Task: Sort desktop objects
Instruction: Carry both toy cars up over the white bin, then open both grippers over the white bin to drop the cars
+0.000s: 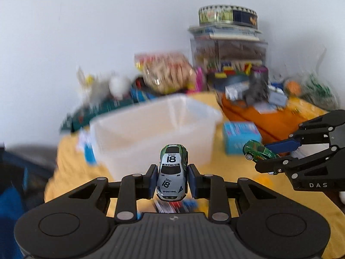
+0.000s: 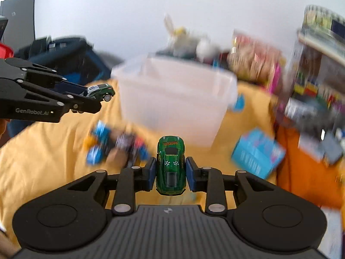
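Two cars in the air at once! On the left, the left gripper (image 1: 171, 180) is clamped on the white number-18 racing car (image 1: 171, 172); to the right, the right gripper (image 2: 170, 173) squeezes the green car (image 2: 171, 165). Both hang near the translucent bin (image 1: 151, 127), which looks empty, so I'd say sorting has barely begun. More toy vehicles (image 2: 116, 146) lie blurred on the yellow cloth (image 2: 43, 161); too smeared to count.

The white toy car (image 1: 171, 173) and the green toy car (image 2: 171, 165) have glossy painted shells. The storage bin (image 1: 151, 127) is frosted, translucent plastic. Soft matt yellow cloth (image 2: 47, 151) covers the surface. The gripper bodies look matt black, with blue rubbery pads (image 1: 153, 178).
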Demonstrator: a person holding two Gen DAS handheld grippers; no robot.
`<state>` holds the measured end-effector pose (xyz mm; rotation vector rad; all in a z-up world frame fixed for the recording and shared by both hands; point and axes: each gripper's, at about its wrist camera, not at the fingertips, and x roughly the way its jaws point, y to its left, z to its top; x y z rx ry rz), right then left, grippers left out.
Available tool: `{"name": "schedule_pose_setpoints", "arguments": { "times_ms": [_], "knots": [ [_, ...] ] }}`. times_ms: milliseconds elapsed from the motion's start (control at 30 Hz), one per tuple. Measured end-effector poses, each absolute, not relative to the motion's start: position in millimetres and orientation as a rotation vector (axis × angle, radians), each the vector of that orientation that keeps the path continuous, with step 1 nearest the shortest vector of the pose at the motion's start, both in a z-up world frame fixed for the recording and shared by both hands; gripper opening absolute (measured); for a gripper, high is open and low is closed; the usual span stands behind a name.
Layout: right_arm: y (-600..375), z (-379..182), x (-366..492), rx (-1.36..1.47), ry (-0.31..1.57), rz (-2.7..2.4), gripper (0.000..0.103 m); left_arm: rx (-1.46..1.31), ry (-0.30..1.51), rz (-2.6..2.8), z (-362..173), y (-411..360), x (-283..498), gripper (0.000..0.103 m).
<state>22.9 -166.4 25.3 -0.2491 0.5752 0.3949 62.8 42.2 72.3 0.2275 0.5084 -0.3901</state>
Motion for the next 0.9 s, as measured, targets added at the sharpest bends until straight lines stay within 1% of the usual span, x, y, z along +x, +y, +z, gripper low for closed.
{"name": "schedule_pose_setpoints", "arguments": {
  "times_ms": [133, 200, 300, 400, 533, 700, 733, 767, 800, 867, 900],
  "knots": [
    [-157, 52, 60, -0.262, 0.476, 0.386, 0.033, 0.279, 0.444, -0.385, 93, 31, 99, 0.033],
    [-150, 59, 88, -0.239, 0.462, 0.375, 0.033, 0.312, 0.430, -0.377, 95, 21, 123, 0.033],
    [-140, 58, 126, -0.178, 0.488, 0.380, 0.033, 0.292, 0.450, -0.365, 90, 16, 155, 0.033],
    [-125, 52, 151, -0.199, 0.498, 0.362, 0.033, 0.285, 0.477, -0.325, 75, 13, 183, 0.033],
    [-116, 38, 185, -0.152, 0.567, 0.298, 0.033, 0.220, 0.549, -0.264, 55, 25, 221, 0.033],
    [-113, 20, 202, -0.136, 0.671, 0.283, 0.035, 0.233, 0.588, -0.244, 42, 35, 225, 0.034],
    [-113, 21, 198, -0.138, 0.662, 0.292, 0.035, 0.240, 0.583, -0.246, 44, 37, 221, 0.034],
    [-113, 23, 192, -0.144, 0.637, 0.300, 0.038, 0.249, 0.577, -0.251, 46, 38, 216, 0.037],
    [-112, 26, 185, -0.159, 0.612, 0.301, 0.046, 0.257, 0.571, -0.253, 48, 39, 212, 0.040],
    [-113, 32, 175, -0.161, 0.585, 0.307, 0.048, 0.269, 0.549, -0.253, 55, 42, 201, 0.051],
    [-113, 35, 171, -0.149, 0.576, 0.317, 0.048, 0.270, 0.537, -0.256, 58, 44, 194, 0.053]
  ]
}}
